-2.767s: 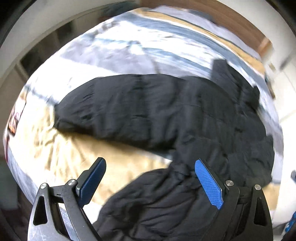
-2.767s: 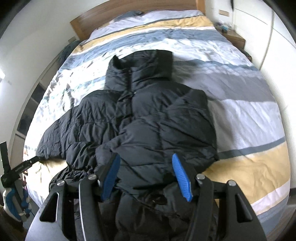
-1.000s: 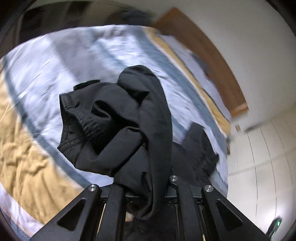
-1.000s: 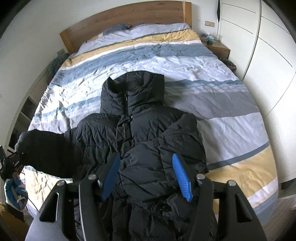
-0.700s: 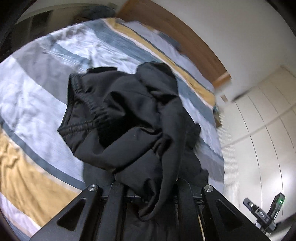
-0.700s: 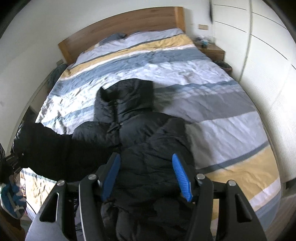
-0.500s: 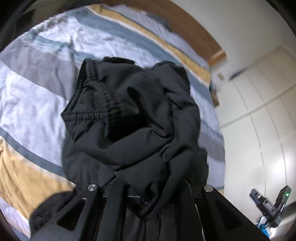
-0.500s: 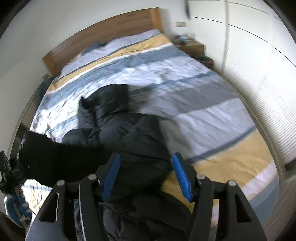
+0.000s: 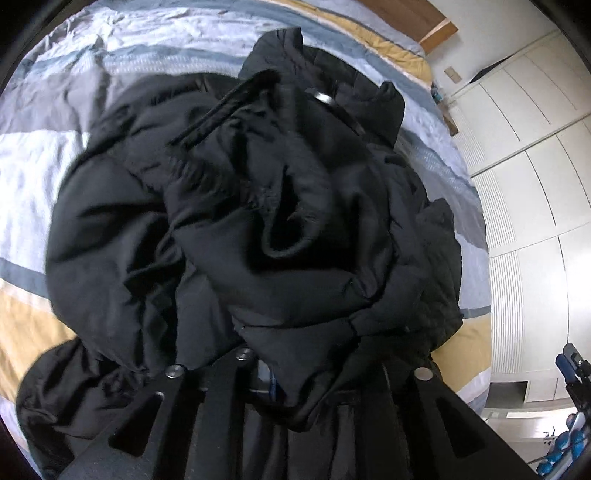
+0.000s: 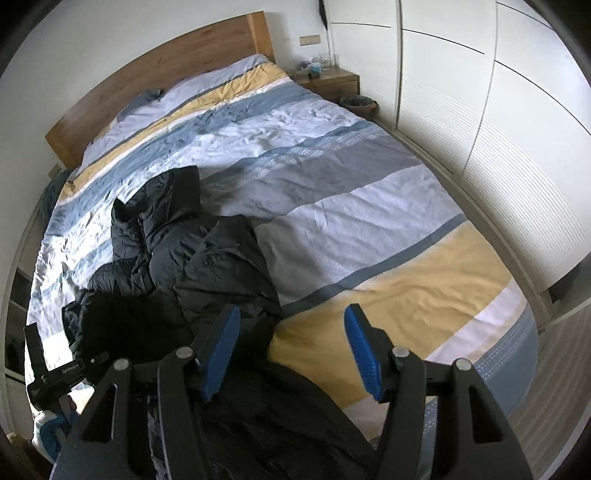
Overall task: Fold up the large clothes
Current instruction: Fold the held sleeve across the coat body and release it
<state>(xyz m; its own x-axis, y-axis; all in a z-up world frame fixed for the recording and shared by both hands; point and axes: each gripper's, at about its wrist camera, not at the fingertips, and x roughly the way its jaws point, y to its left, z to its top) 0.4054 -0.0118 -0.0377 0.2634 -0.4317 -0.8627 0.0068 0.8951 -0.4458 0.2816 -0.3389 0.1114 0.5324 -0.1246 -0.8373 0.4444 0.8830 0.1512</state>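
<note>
Sleeve (image 9: 280,206) swung over jacket (image 10: 207,266); only right view shows nightstand (image 10: 332,83).

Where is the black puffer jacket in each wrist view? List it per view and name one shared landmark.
Left wrist: black puffer jacket fills the centre, bunched over the tongs.
Right wrist: jacket lies left of centre on the bed.
Shared landmark: wooden headboard.

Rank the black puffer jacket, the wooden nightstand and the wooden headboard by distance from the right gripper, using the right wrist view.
From the right gripper:
1. Black puffer jacket, just ahead, left of centre.
2. Wooden nightstand, far right, beside the bed's head.
3. Wooden headboard, at the far wall.
</note>
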